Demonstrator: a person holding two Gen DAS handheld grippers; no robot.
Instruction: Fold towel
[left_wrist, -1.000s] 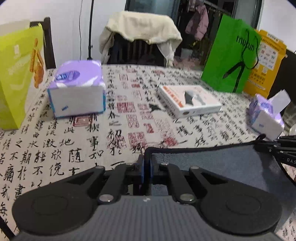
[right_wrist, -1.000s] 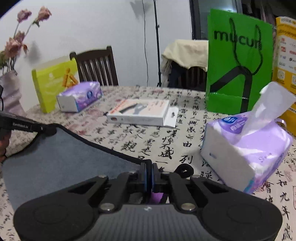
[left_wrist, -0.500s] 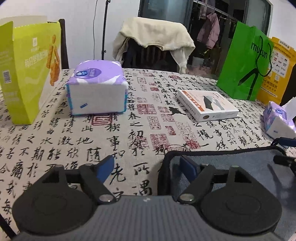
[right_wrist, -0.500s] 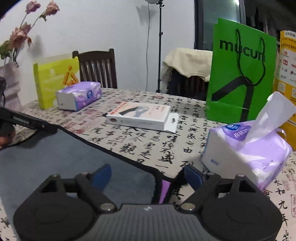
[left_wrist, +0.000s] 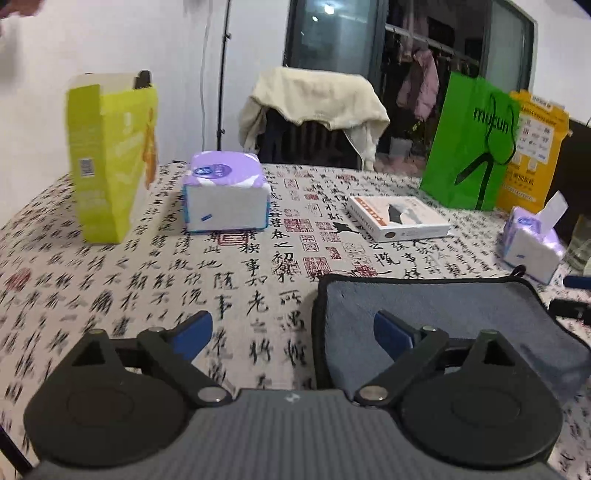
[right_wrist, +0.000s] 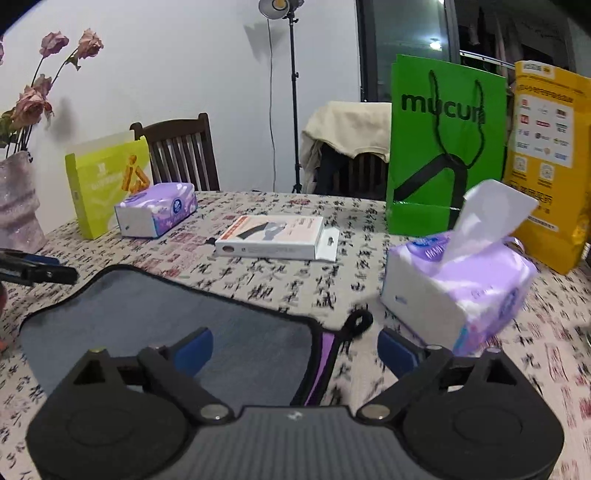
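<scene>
A grey towel (left_wrist: 436, 306) with a black hem lies folded flat on the calligraphy-print tablecloth (left_wrist: 147, 288). In the right wrist view the towel (right_wrist: 166, 321) shows a purple underside and a black hanging loop (right_wrist: 356, 320) at its near right corner. My left gripper (left_wrist: 291, 332) is open and empty, raised above the towel's left far corner. My right gripper (right_wrist: 295, 349) is open and empty, above the towel's right corner. The left gripper's fingers (right_wrist: 37, 271) show at the left of the right wrist view.
On the table stand a lime box (left_wrist: 110, 158), a purple tissue pack (left_wrist: 225, 195), a flat white box (left_wrist: 399, 218), a green bag (left_wrist: 469, 140), a yellow bag (left_wrist: 532, 147) and an open tissue pack (right_wrist: 458, 280). A vase of dried flowers (right_wrist: 18, 199) stands left.
Both grippers let go of the towel corners, opened wide and lifted back. The towel now lies flat on the table.
</scene>
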